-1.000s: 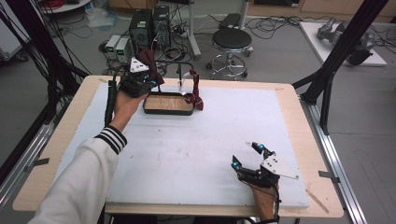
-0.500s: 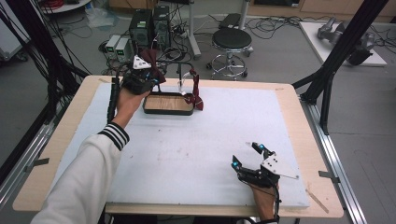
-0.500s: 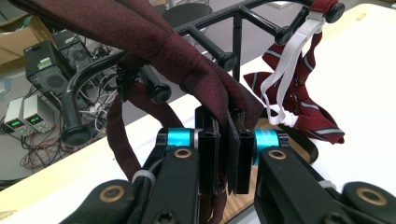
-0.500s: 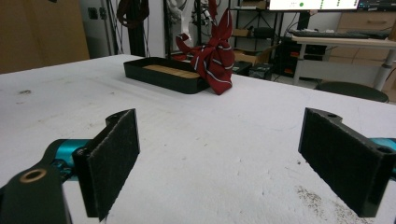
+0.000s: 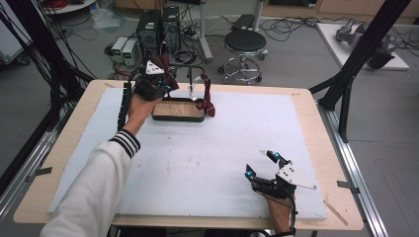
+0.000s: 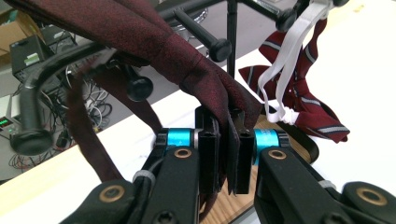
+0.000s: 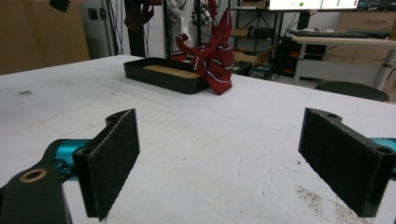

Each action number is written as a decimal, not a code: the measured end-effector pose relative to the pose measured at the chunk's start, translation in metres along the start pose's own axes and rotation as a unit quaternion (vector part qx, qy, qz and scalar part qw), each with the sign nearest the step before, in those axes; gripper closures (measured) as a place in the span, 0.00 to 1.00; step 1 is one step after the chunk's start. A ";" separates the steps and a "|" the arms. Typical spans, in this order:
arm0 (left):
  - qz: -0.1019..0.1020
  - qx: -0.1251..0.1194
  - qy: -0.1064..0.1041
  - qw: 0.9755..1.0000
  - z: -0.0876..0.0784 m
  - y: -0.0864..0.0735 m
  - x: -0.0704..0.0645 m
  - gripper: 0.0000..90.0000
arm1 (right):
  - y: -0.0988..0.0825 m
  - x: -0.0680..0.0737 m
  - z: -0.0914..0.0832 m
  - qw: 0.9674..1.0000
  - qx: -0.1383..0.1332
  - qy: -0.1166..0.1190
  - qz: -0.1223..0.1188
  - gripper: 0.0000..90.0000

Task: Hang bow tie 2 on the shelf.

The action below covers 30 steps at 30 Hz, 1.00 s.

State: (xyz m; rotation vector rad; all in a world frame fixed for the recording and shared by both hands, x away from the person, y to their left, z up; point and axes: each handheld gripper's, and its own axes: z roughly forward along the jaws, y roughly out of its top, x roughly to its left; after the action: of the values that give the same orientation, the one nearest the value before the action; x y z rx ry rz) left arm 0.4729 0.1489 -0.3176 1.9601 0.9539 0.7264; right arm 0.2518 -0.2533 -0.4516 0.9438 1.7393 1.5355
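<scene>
My left gripper [image 5: 163, 85] reaches to the far side of the table, over the left end of a black tray [image 5: 178, 117] with a wooden floor. In the left gripper view, my left gripper [image 6: 226, 140] is shut on a fold of a dark maroon tie [image 6: 205, 79] that drapes from a black rack [image 6: 229, 28]. A red striped tie [image 5: 206, 98] hangs from the rack on white straps, and its end rests at the tray's right end. My right gripper [image 5: 262, 165] lies near the table's front right, open, with nothing between its pads [image 7: 112, 158].
The white foam mat [image 5: 197, 158] covers most of the wooden table. Behind the table stand a black stool [image 5: 242, 44], computer boxes and loose cables. Black frame posts [image 5: 346, 84] rise at the right edge.
</scene>
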 end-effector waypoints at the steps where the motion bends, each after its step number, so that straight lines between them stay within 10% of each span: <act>1: 0.002 0.003 -0.002 1.000 0.002 0.000 0.000 0.94 | 0.000 0.000 0.000 1.000 -0.001 0.000 -0.001 0.13; 30: -0.016 0.048 -0.027 0.998 0.025 -0.030 0.000 0.94 | 0.000 0.001 0.000 1.000 -0.001 -0.001 -0.003 0.13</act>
State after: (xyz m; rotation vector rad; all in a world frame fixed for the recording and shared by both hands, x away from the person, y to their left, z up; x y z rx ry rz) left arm 0.4813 0.1495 -0.3553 2.0328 1.0003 0.6162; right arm 0.2514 -0.2529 -0.4517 0.9385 1.7364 1.5327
